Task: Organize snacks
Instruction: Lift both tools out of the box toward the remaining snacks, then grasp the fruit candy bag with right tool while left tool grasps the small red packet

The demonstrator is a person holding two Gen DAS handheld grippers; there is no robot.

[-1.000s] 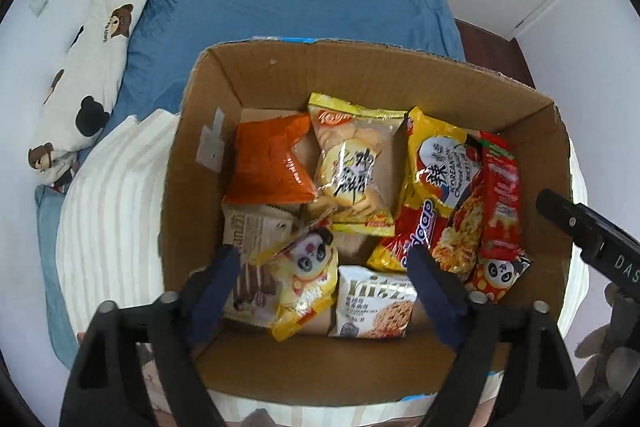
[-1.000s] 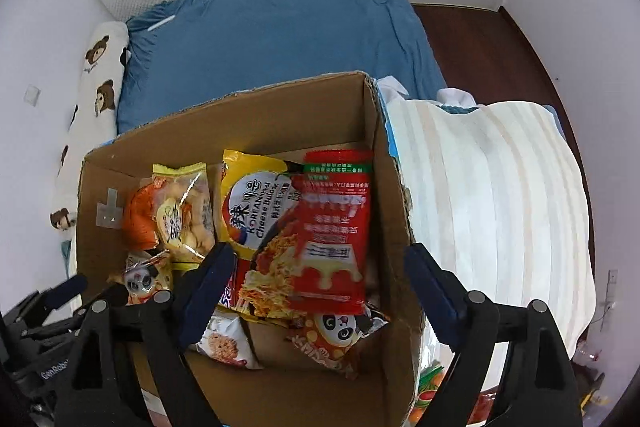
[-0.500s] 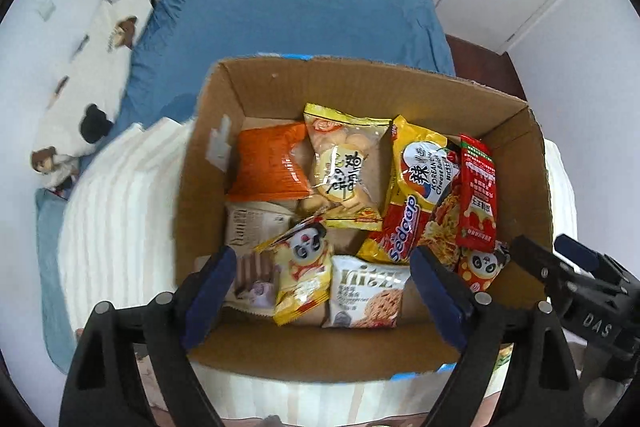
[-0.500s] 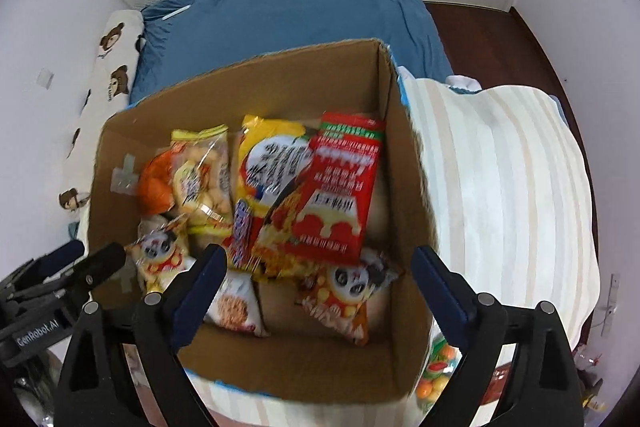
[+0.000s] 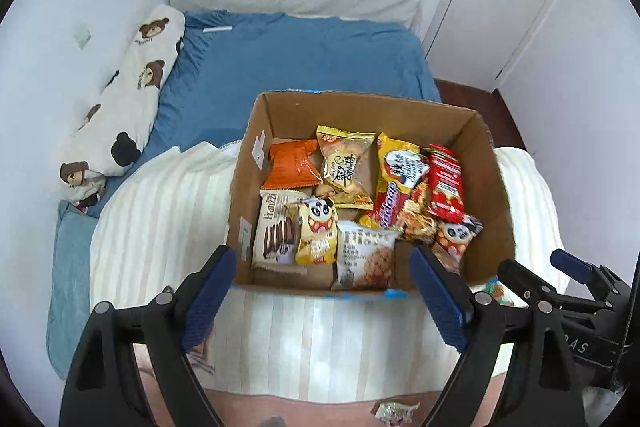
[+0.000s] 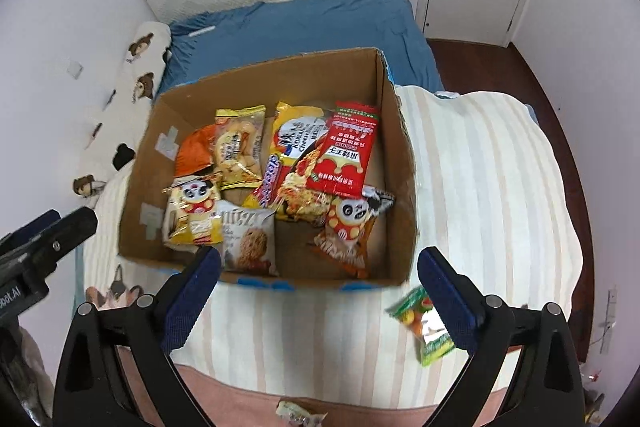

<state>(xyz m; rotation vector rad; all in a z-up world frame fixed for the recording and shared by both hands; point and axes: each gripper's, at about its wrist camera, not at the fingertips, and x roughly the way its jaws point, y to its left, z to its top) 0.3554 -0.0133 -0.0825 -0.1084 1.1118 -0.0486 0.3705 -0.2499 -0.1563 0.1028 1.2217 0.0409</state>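
- The open brown cardboard box (image 6: 394,131) sits on a cream striped blanket (image 6: 488,187) on the bed, with assorted snack packets lying loose across its floor.
- Outside it, just past the near right corner, lies a small green candy packet (image 6: 416,315) on the blanket; a pale wrapper (image 6: 298,413) lies at the blanket's near edge.
- The right gripper (image 6: 318,293) hovers in front of the box, its blue-padded fingers spread wide and holding nothing.
- The left gripper (image 5: 320,295) hangs beside it, likewise spread and empty.
- I judge the step in hand to be fetching the green packet with the right gripper.
- To do it well: swing right and lower until the fingers straddle the packet, then press into the soft blanket so one pad slips under an edge.
- Pinch the crimped seam rather than the puffy middle, which may slide out.
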